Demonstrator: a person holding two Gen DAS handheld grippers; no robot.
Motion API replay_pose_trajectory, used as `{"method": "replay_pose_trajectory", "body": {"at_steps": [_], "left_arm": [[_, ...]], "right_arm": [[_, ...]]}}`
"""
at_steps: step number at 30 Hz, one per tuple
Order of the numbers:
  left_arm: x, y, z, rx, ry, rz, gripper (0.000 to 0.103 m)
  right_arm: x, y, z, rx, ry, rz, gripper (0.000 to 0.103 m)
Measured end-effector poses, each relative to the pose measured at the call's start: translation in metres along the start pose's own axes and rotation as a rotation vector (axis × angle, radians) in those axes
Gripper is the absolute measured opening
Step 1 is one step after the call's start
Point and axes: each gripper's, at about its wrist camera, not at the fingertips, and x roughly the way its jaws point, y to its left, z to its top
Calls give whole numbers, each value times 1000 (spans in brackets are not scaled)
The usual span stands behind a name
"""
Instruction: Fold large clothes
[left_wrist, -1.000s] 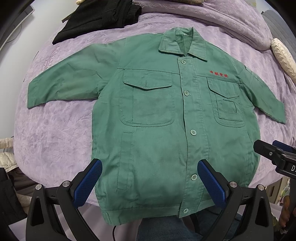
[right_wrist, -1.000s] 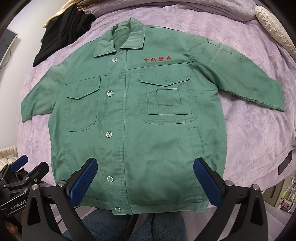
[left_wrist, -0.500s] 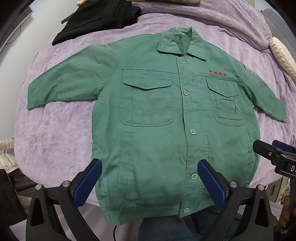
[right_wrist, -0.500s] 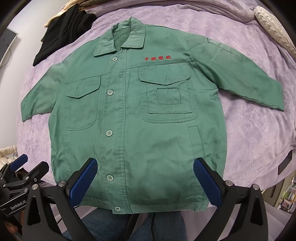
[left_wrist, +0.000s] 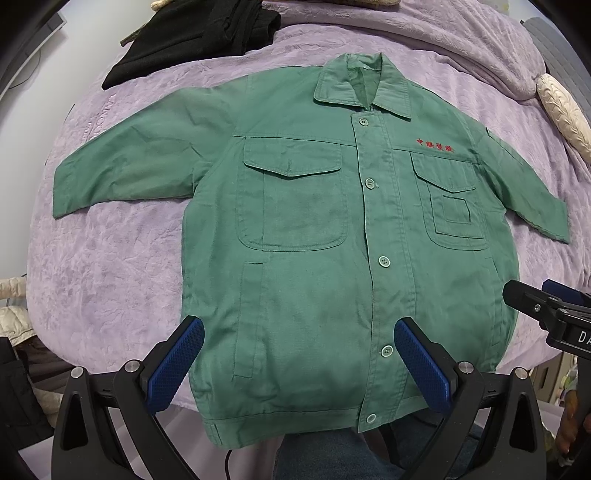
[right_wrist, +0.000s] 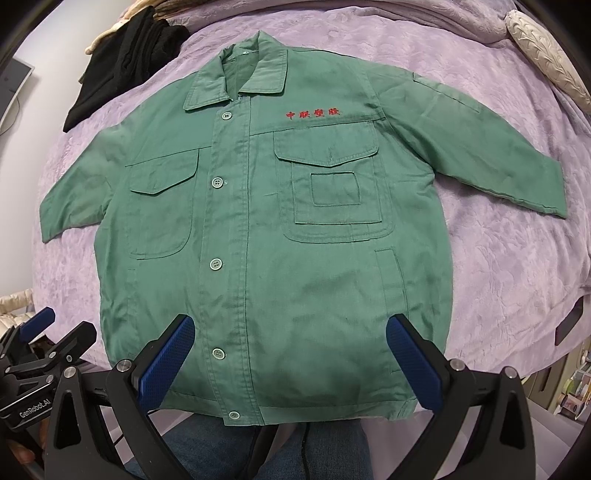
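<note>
A green button-up work jacket (left_wrist: 314, 266) lies flat and face up on a purple bed cover, sleeves spread to both sides, collar at the far end, red lettering on one chest. It also fills the right wrist view (right_wrist: 266, 240). My left gripper (left_wrist: 295, 362) is open and empty, held above the jacket's near hem. My right gripper (right_wrist: 290, 360) is open and empty above the same hem, further right. Each gripper shows at the edge of the other's view.
The purple bed cover (left_wrist: 110, 277) runs under everything. A black pile of clothes (left_wrist: 192, 37) lies at the far left corner. A cream cushion (left_wrist: 561, 110) sits at the far right. The person's jeans (right_wrist: 266, 450) are below the bed's near edge.
Both views have shifted very slightly; the jacket sits a little lower in the left wrist view. The jacket itself has not moved and both grippers stay open.
</note>
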Motion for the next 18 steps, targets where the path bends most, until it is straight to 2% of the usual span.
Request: {"method": "replay_pose_trajectory", "body": {"at_steps": [9,18], "left_arm": [[6,5,3,-11,3,-1,103],[21,25,5,-54,6,-43,103]], "right_arm": [[9,-4,4,22,29,-7,103],[28,-2,8,73,70,53,103]]}}
